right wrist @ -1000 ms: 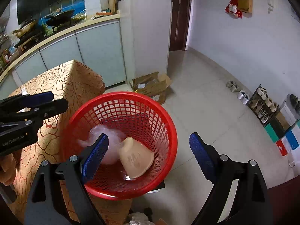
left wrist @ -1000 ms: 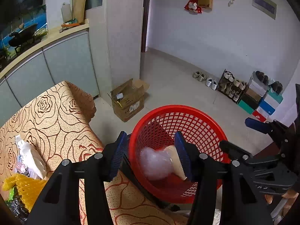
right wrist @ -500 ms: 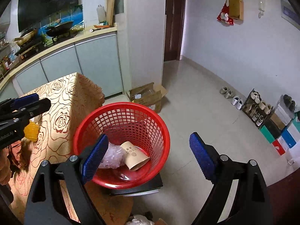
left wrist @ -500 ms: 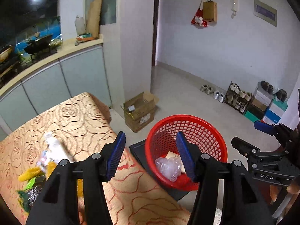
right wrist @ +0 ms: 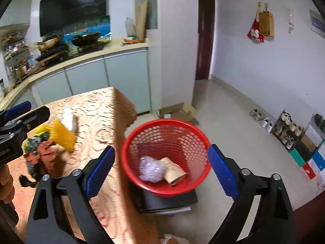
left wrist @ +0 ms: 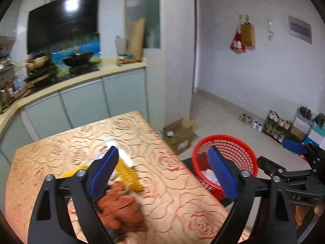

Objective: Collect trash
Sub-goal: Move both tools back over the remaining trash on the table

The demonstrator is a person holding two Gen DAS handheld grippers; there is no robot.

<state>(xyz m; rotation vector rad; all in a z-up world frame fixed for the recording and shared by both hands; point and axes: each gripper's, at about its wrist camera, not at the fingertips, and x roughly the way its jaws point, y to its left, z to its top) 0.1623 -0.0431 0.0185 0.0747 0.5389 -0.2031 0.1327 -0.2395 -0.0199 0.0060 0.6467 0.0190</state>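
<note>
The letters "DAS" are seen in pale print on the black body of the right gripper [left wrist: 295, 196] at the lower right of the left wrist view. Faint print is visible on the brown paper cup [right wrist: 174, 171] in the red basket [right wrist: 130, 140], but it is too blurred to be read.

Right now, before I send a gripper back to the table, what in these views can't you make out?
- Trash pile: left view, motion-blurred and half behind the left gripper; item count unclear.
- Dark scraps: right view, blurred, unidentifiable.
- What the red basket stands on: right view, mostly hidden beneath it.
- Basket contents: left view, screened by a blue pad.
</note>
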